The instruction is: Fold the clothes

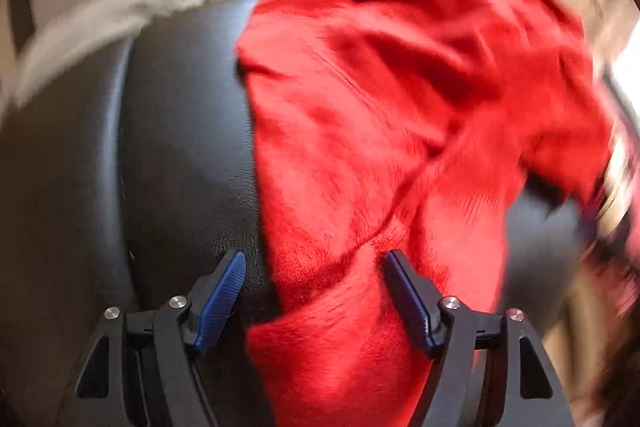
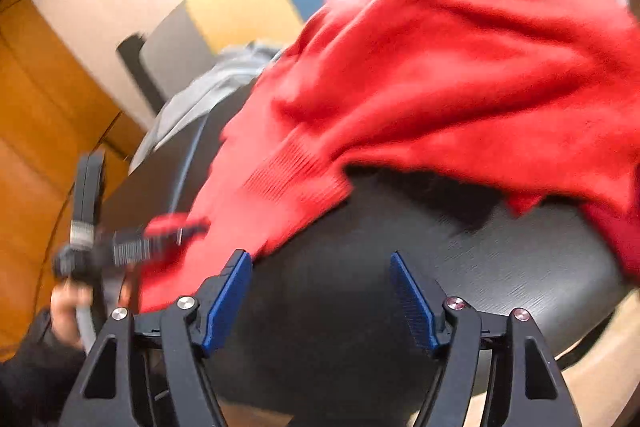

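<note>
Left hand-held gripper spread wide, red sweater lying between its fingers, unpinched. Right hand-held gripper also spread, over bare black table; the sweater sprawls rumpled across the table's far side, grey garment beyond.

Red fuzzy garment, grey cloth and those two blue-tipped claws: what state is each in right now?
Red fuzzy knit garment: crumpled, unfolded, lying on the black table.
Grey cloth: bunched at the table's far edge.
Left gripper: open, red fabric between its jaws.
Right gripper: open, empty.
</note>
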Demonstrator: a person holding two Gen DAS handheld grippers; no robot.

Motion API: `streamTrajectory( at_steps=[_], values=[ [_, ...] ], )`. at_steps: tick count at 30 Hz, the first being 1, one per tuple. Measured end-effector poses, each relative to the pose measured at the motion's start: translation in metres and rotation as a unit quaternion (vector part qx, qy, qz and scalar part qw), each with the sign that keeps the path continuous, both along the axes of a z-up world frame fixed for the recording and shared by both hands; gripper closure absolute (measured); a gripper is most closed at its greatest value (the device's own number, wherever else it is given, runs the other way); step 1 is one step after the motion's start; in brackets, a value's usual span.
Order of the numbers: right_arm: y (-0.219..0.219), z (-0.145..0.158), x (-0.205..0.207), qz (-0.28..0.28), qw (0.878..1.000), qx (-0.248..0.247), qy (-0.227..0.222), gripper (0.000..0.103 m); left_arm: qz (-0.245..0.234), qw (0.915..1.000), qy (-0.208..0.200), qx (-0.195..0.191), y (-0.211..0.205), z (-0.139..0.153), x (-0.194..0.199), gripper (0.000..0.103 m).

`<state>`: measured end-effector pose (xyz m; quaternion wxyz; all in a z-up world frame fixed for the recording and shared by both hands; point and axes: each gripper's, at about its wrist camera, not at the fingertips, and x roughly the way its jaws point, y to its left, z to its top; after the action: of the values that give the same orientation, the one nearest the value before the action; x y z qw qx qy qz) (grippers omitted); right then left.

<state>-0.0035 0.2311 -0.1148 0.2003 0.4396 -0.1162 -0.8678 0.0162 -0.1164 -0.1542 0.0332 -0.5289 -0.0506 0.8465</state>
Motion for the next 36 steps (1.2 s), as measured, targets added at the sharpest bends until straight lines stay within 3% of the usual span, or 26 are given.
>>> streamTrajectory(
  at_steps=[2,3,5,6,10,11,14,15,17,19,21,23,26,29,30,33,36],
  values=[
    [-0.005,0.006,-0.001,-0.011,0.997,0.066,0.041,0.026,-0.016,0.9998,0.009,-0.011,0.012,-0.001,0.006,0.053],
    [-0.009,0.009,-0.003,-0.014,0.993,0.101,0.062,0.021,-0.021,0.9997,0.013,-0.001,0.015,0.0,0.008,0.073],
    [-0.023,0.012,-0.009,-0.014,0.98,0.176,0.091,0.02,-0.012,0.9997,0.013,0.019,0.011,0.0,0.01,0.082],
    [-0.022,0.01,-0.012,-0.014,0.977,0.191,0.09,0.018,-0.001,0.9994,0.012,0.034,0.006,0.0,0.01,0.087],
    [-0.005,-0.005,-0.028,-0.014,0.974,0.217,0.066,0.019,0.037,0.9979,0.013,0.052,-0.021,0.001,0.017,0.089],
    [-0.001,-0.009,-0.032,-0.015,0.973,0.223,0.06,0.024,0.049,0.9969,0.012,0.06,-0.03,0.001,0.02,0.089],
    [0.011,-0.02,-0.044,-0.015,0.969,0.242,0.042,0.072,0.078,0.9938,0.019,0.078,-0.049,0.007,0.029,0.089],
    [0.016,-0.016,-0.044,-0.021,0.974,0.223,0.032,0.086,0.085,0.9923,0.022,0.087,-0.056,0.012,0.032,0.089],
    [0.012,-0.007,-0.033,0.004,0.982,0.187,0.02,0.094,0.096,0.9919,0.035,0.075,-0.065,0.022,0.037,0.089],
    [0.006,0.002,-0.02,0.036,0.988,0.153,0.01,0.095,0.108,0.9914,0.041,0.06,-0.075,0.027,0.04,0.089],
    [-0.016,0.005,0.003,0.093,0.987,0.131,-0.007,0.095,0.125,0.99,0.041,0.052,-0.088,0.03,0.044,0.09],
    [-0.04,0.003,0.028,0.157,0.983,0.091,-0.03,0.102,0.145,0.9878,0.042,0.041,-0.107,0.034,0.053,0.09],
    [-0.08,-0.005,0.063,0.256,0.964,0.039,-0.064,0.102,0.175,0.9834,0.041,0.027,-0.134,0.038,0.059,0.089],
    [-0.114,-0.007,0.086,0.336,0.939,0.006,-0.077,0.102,0.21,0.9768,0.042,-0.003,-0.16,0.045,0.063,0.089],
    [-0.119,-0.003,0.082,0.343,0.937,0.006,-0.066,0.102,0.223,0.9739,0.042,-0.013,-0.168,0.047,0.062,0.089],
    [-0.109,0.013,0.048,0.311,0.95,0.017,-0.032,0.098,0.254,0.9666,0.035,-0.017,-0.197,0.045,0.069,0.083],
    [-0.059,0.01,0.01,0.241,0.968,0.072,-0.007,0.069,0.287,0.9566,0.049,-0.005,-0.22,0.054,0.074,0.079]
  ],
)
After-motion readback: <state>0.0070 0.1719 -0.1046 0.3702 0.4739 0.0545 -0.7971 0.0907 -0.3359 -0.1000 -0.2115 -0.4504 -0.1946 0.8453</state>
